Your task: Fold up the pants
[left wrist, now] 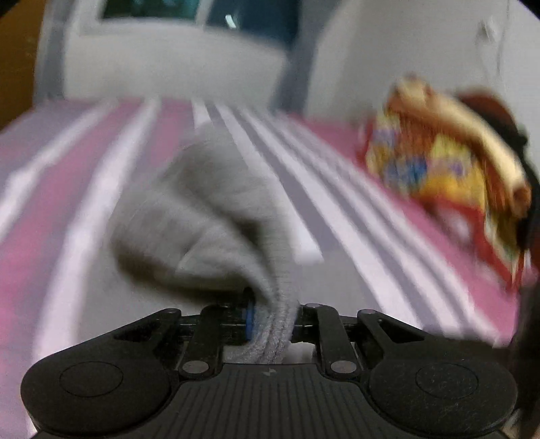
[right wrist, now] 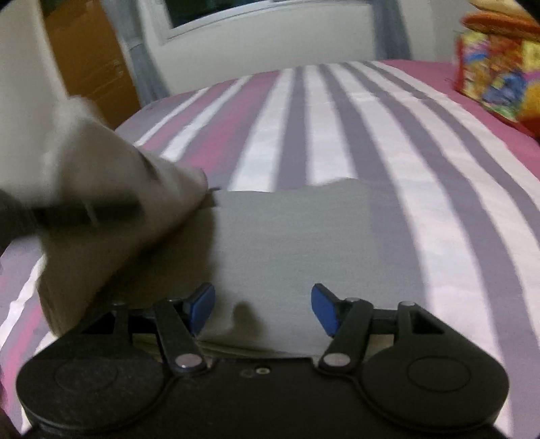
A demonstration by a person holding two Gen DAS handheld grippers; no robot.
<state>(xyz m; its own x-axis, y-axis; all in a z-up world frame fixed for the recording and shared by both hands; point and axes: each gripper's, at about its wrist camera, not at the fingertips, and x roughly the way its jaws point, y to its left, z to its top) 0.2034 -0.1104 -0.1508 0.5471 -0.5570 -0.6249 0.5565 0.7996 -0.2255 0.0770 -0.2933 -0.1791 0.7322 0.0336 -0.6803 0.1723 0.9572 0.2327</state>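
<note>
Grey pants (right wrist: 297, 243) lie partly flat on a bed with a pink, white and grey striped sheet (right wrist: 388, 135). In the left wrist view my left gripper (left wrist: 271, 320) is shut on a thick ribbed edge of the grey pants (left wrist: 209, 209), and the cloth hangs away from it in a blurred fold above the sheet. In the right wrist view my right gripper (right wrist: 263, 307) stands open just over the flat part of the pants, with nothing pinched between its blue pads (right wrist: 202, 304). At the left, a lifted flap of the pants (right wrist: 111, 189) is blurred.
A pile of colourful printed cloth (left wrist: 449, 169) lies on the bed's far right, seen too as the colourful pile (right wrist: 499, 74) in the right wrist view. A white wall with a window (right wrist: 270, 30) stands behind the bed, and a brown cupboard (right wrist: 91, 67) is at the back left.
</note>
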